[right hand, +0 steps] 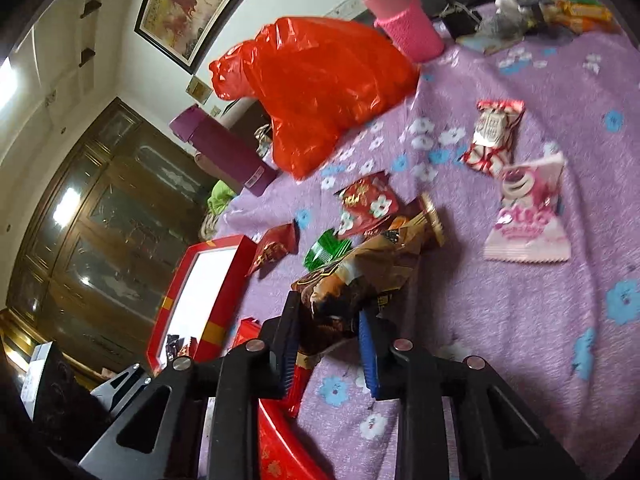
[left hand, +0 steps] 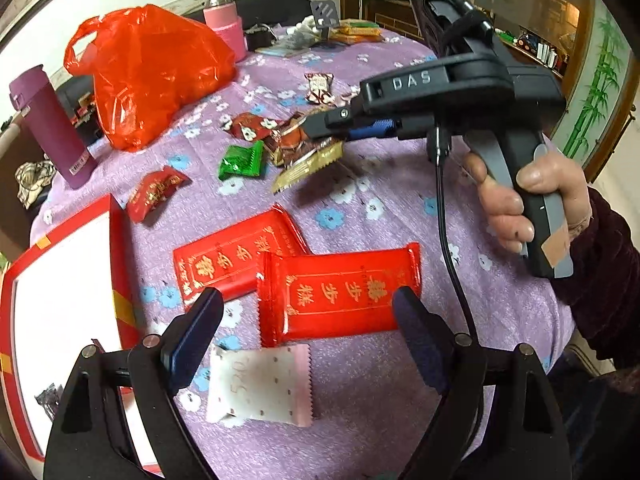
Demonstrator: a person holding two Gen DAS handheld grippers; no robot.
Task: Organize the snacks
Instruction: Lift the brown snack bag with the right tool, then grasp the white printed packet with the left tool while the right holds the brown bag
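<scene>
My right gripper (right hand: pixel 328 320) is shut on a brown and gold snack packet (right hand: pixel 372 264) and holds it above the purple tablecloth; it also shows in the left wrist view (left hand: pixel 320 128) with the packet (left hand: pixel 308 160) hanging from it. My left gripper (left hand: pixel 308 312) is open and empty, low over two flat red packets (left hand: pixel 340 292) and a white packet (left hand: pixel 260 384). A red box with a white inside (left hand: pixel 60 280) lies at the left. Small red (left hand: pixel 154 196) and green (left hand: pixel 242 160) snacks lie scattered.
An orange-red plastic bag (left hand: pixel 156 72), a purple flask (left hand: pixel 52 128) and a pink bottle (left hand: pixel 226 24) stand at the back left. Pink and red-white snack packets (right hand: pixel 528 216) lie to the right. More packets (left hand: pixel 356 32) sit at the far edge.
</scene>
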